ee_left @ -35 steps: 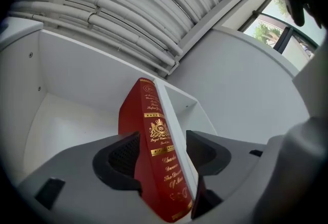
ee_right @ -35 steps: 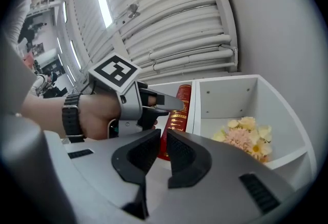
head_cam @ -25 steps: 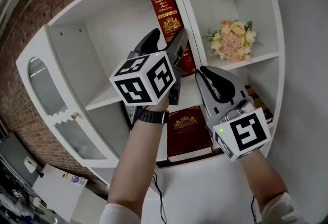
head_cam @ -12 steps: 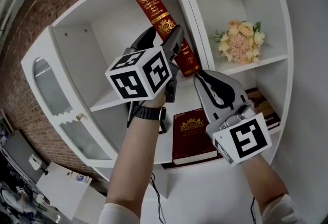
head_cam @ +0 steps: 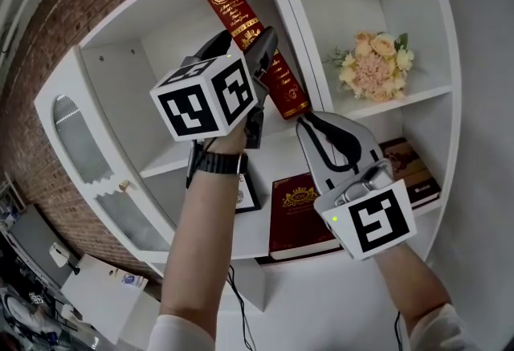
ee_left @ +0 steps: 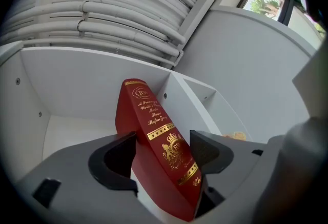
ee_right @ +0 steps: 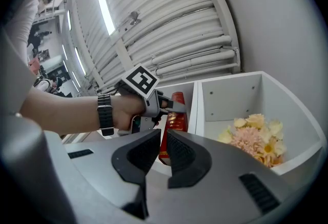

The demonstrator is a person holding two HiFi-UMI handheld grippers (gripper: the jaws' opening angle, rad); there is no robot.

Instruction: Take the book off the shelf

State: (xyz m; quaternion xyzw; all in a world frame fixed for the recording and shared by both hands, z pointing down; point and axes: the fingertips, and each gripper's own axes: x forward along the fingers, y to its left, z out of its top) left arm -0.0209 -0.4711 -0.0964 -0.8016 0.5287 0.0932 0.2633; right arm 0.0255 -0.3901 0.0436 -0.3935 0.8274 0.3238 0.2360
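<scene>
A red book with gold print (head_cam: 230, 2) leans top-left in the upper left compartment of the white shelf (head_cam: 165, 155); its lower end rests beside the divider. My left gripper (head_cam: 254, 59) is shut on its middle. In the left gripper view both pads press the book (ee_left: 154, 130), one on the cover and one near the spine, the gripper (ee_left: 163, 152) reaching from below. My right gripper (head_cam: 323, 131) is shut and empty, just below the book's lower end. The right gripper view has its closed jaws (ee_right: 163, 152) pointing at the book (ee_right: 175, 115) and the left gripper (ee_right: 151, 101).
A bunch of pale flowers (head_cam: 371, 64) sits in the upper right compartment. On the lower shelf lie a second red book (head_cam: 301, 209) and a brown one (head_cam: 411, 169), next to a small frame (head_cam: 244, 193). A glazed cabinet door (head_cam: 80, 150) stands open at left.
The red book went from nearly upright to leaning left as my left gripper, shut on it, moved up and left. The right gripper shifted slightly left and stayed shut.
</scene>
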